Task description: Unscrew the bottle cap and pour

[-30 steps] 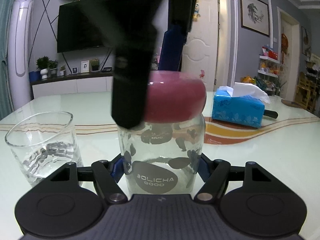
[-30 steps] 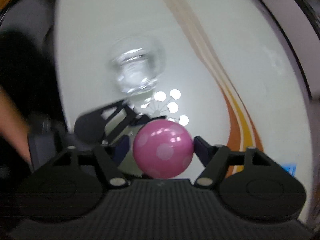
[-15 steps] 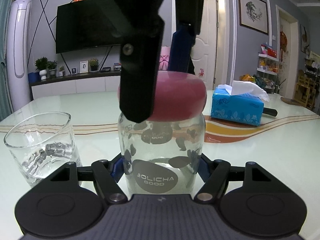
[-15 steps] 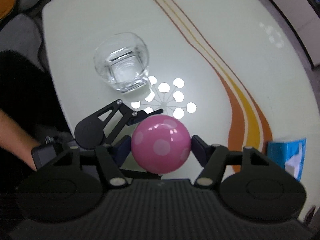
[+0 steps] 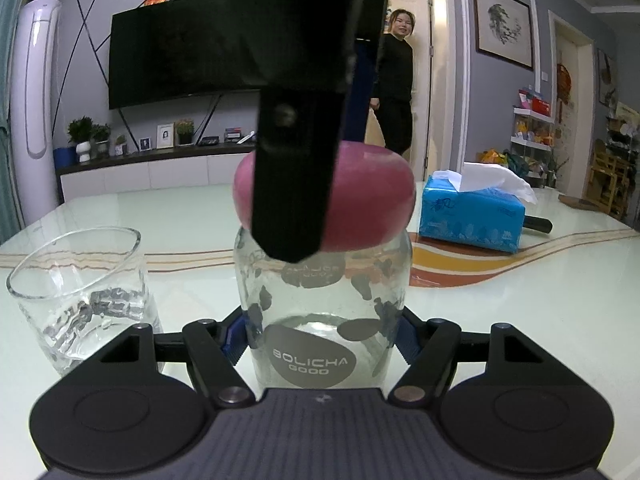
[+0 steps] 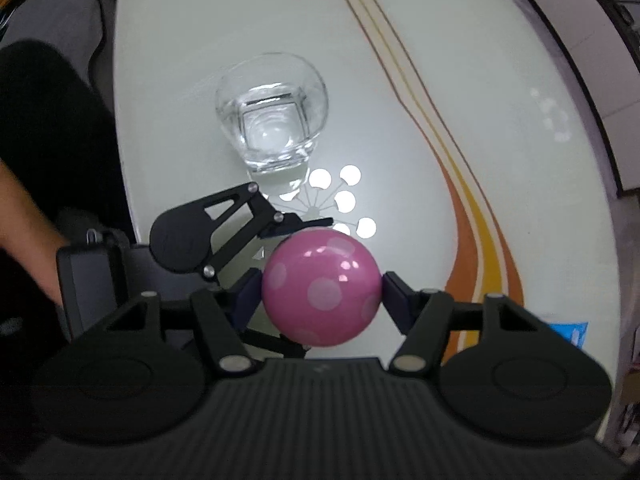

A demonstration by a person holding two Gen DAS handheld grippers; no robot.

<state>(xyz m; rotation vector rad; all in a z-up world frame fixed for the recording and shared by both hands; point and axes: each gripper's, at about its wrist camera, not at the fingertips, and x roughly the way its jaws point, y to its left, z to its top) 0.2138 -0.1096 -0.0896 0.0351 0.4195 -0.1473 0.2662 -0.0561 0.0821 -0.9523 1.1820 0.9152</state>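
Note:
A clear glass bottle point(image 5: 320, 304) marked BOLICHA GOOD stands upright on the table, and my left gripper point(image 5: 322, 330) is shut on its lower body. Its pink dotted cap point(image 5: 360, 200) sits on top. My right gripper point(image 6: 320, 294) comes down from above and is shut on the cap point(image 6: 322, 288); one of its fingers point(image 5: 296, 168) hides the cap's left front. A clear drinking glass point(image 5: 80, 284) with a little water stands left of the bottle, and also shows in the right wrist view point(image 6: 272, 116).
A blue tissue box point(image 5: 474, 210) lies on the table at the right rear. The glossy table point(image 6: 400, 80) has orange and yellow curved stripes. A person point(image 5: 394, 84) stands in a doorway behind. A TV and cabinet stand at the back left.
My right gripper has turned about the cap over the last second: its fingers swung round in front of the bottle and the table rotated in its view. The bottle and left gripper stayed still.

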